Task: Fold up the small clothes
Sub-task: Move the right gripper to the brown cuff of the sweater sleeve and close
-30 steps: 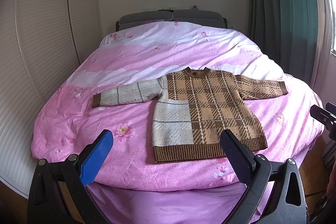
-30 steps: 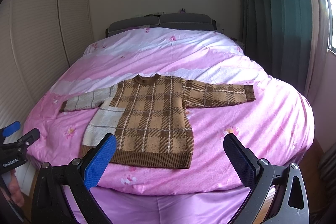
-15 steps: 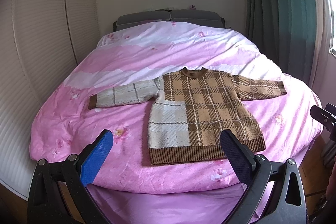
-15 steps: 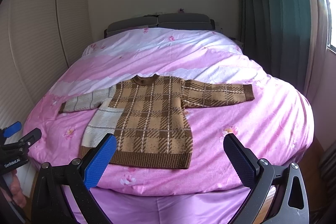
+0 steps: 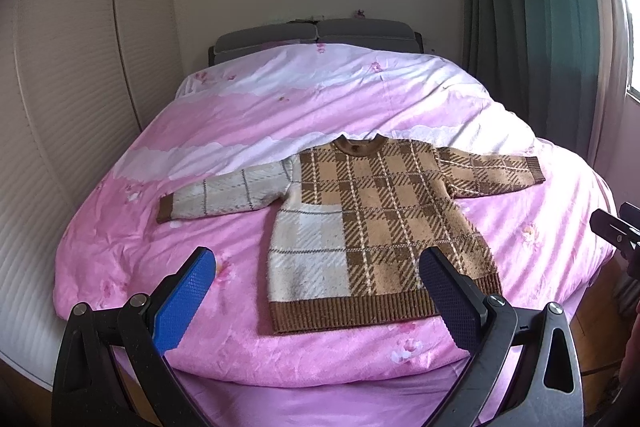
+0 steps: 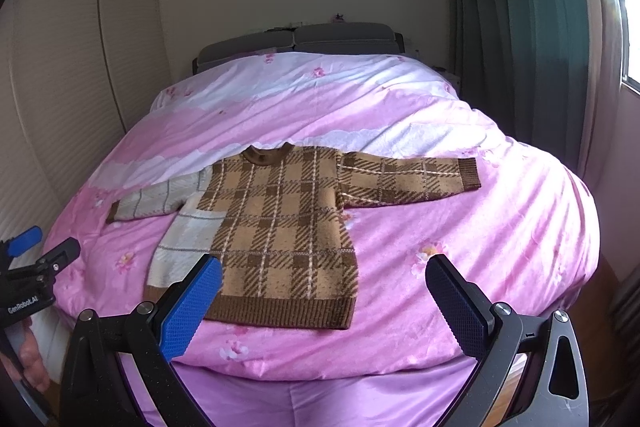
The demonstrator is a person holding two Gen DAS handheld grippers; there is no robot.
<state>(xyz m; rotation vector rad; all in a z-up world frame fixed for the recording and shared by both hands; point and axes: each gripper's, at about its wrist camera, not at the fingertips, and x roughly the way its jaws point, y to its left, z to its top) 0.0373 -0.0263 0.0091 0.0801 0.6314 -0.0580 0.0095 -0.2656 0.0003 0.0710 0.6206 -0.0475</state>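
A small brown and cream plaid sweater [image 5: 376, 227] lies flat on the pink bed, both sleeves spread out, collar toward the headboard. It also shows in the right wrist view [image 6: 280, 231]. My left gripper [image 5: 316, 299] is open and empty, held above the near edge of the bed in front of the sweater's hem. My right gripper [image 6: 324, 303] is open and empty too, near the hem's right corner. The right gripper's tip shows at the right edge of the left view [image 5: 616, 231]; the left gripper shows at the left edge of the right view [image 6: 36, 267].
The bed's pink and white quilt [image 5: 280, 115] fills the middle. A grey headboard [image 5: 316, 35] stands at the back. White slatted wardrobe doors [image 5: 60, 107] are on the left, green curtains [image 5: 540, 27] and a window on the right.
Both grippers have drifted slightly; the sweater sits a little lower and more central in both views. Both stay open. The sweater has not moved on the bed.
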